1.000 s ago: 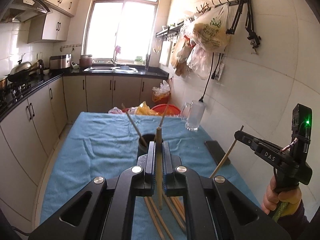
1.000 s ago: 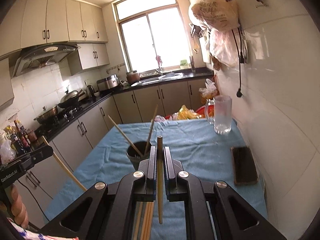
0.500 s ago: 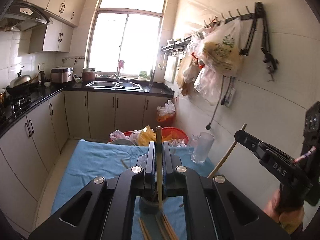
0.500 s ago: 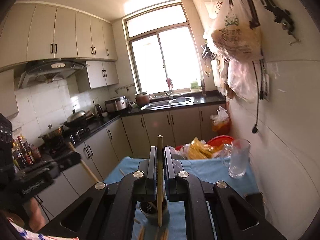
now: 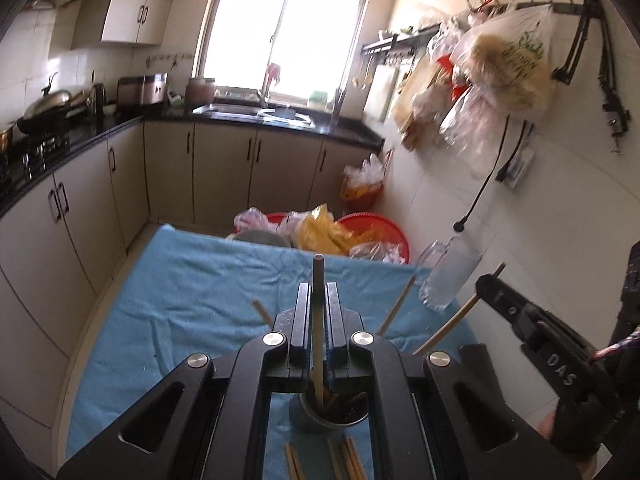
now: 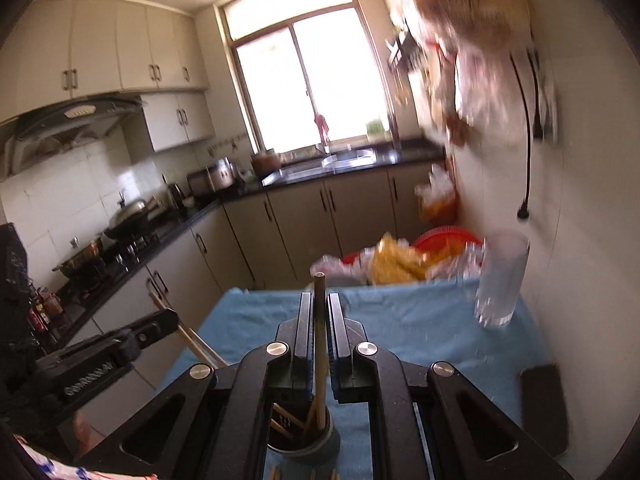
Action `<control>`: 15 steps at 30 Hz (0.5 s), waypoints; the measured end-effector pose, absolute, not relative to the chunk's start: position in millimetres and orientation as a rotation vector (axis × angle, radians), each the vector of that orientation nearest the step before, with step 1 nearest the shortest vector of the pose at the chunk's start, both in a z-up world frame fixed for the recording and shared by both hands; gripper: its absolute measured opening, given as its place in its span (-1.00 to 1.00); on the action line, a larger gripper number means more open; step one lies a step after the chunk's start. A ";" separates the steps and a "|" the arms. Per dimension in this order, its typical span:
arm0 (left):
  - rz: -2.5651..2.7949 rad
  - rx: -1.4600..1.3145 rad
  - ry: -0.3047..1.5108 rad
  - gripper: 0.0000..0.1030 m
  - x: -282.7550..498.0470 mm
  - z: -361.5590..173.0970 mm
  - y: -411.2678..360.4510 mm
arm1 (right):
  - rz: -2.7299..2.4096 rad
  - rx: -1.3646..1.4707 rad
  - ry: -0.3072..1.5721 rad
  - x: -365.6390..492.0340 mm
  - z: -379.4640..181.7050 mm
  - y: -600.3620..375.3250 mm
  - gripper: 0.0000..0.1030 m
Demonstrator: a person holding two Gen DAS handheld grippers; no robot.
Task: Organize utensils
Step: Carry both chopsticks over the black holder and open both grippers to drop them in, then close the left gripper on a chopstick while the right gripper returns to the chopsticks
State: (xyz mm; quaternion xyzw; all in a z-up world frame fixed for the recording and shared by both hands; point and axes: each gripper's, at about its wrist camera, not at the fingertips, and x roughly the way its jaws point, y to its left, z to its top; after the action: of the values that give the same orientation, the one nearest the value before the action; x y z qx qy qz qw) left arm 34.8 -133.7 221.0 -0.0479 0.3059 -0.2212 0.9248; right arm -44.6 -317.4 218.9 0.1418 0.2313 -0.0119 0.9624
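Your left gripper [image 5: 318, 334] and right gripper [image 6: 320, 344] each have their fingers clamped on one upright chopstick [image 5: 318, 280], poised above the cup [image 5: 328, 420] for dropping in.

The left gripper [image 5: 318, 300] pinches one chopstick [image 5: 317, 332] upright, its lower end inside the dark cup [image 5: 316, 424] on the blue cloth [image 5: 192, 292]. Loose chopsticks [image 5: 348, 460] lie just before the cup. Right of the cup, the right gripper [image 5: 486, 282] clamps another chopstick [image 5: 460, 310]
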 end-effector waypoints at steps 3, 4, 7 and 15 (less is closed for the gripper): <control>-0.447 -0.096 0.645 -0.90 36.9 212.5 -133.4 | -0.013 0.314 0.523 -33.7 199.8 -322.2 -0.88; -0.444 -0.101 0.647 -0.90 37.5 211.6 -132.7 | -0.012 0.323 0.535 -31.1 194.8 -324.0 -0.88; -0.445 -0.109 0.653 -0.88 36.3 211.3 -130.2 | -0.014 0.334 0.553 -26.5 187.3 -326.5 -0.87; -0.437 -0.133 0.600 -0.31 10.2 225.3 -108.8 | -0.046 0.343 0.506 -44.8 204.0 -332.9 -0.17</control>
State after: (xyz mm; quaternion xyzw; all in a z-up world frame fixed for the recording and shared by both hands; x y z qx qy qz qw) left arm 10.2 -108.8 225.3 -0.0649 0.2928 -0.2136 0.9298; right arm -44.8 -332.9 204.0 0.1687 0.2491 -0.0227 0.9534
